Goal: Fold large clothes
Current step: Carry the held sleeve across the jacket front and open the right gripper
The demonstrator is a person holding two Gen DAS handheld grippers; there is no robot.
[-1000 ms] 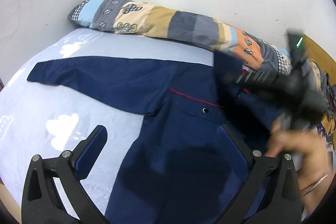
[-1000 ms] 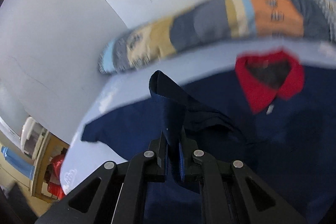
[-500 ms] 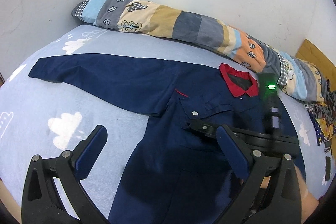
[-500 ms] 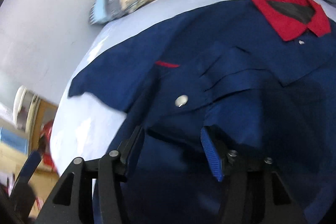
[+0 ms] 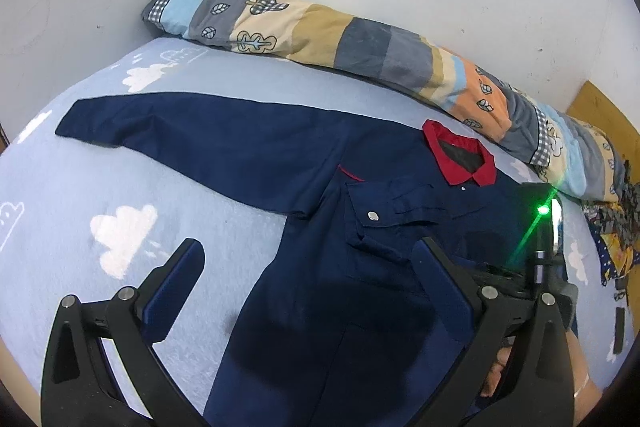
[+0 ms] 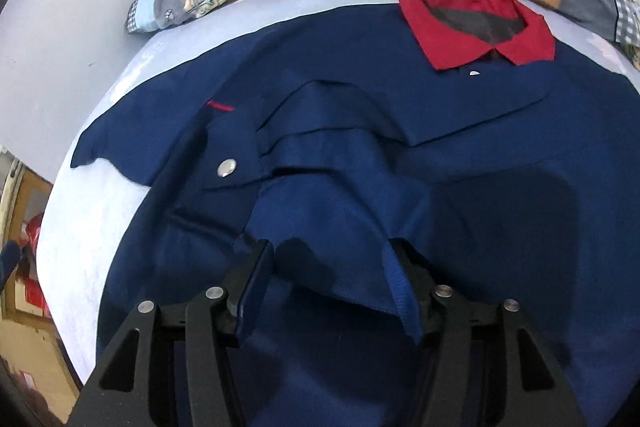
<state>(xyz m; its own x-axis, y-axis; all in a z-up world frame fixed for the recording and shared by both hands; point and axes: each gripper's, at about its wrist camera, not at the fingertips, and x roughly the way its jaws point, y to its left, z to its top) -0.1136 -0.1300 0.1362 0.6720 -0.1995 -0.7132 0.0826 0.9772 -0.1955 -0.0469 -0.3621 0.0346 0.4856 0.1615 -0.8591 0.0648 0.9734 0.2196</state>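
Note:
A large navy jacket (image 5: 328, 267) with a red collar (image 5: 460, 157) lies face up on the bed. Its left sleeve (image 5: 192, 135) stretches flat to the left. The right sleeve is folded across the chest, its cuff (image 6: 340, 259) lying loose between my right gripper's fingers. My right gripper (image 6: 328, 275) is open just above that cuff; it also shows in the left wrist view (image 5: 536, 275). My left gripper (image 5: 308, 283) is open and empty above the jacket's lower left side.
The bed has a light blue sheet with white clouds (image 5: 120, 239). A long patchwork bolster (image 5: 360, 51) lies along the white wall. A wooden headboard (image 5: 604, 115) and patterned clothes (image 5: 616, 227) are at the right. A room with boxes (image 6: 28, 267) is beyond the bed's left edge.
My right gripper carried the right sleeve across the chest, lowered it and opened, letting the cuff go. My left gripper stayed open and nearly still.

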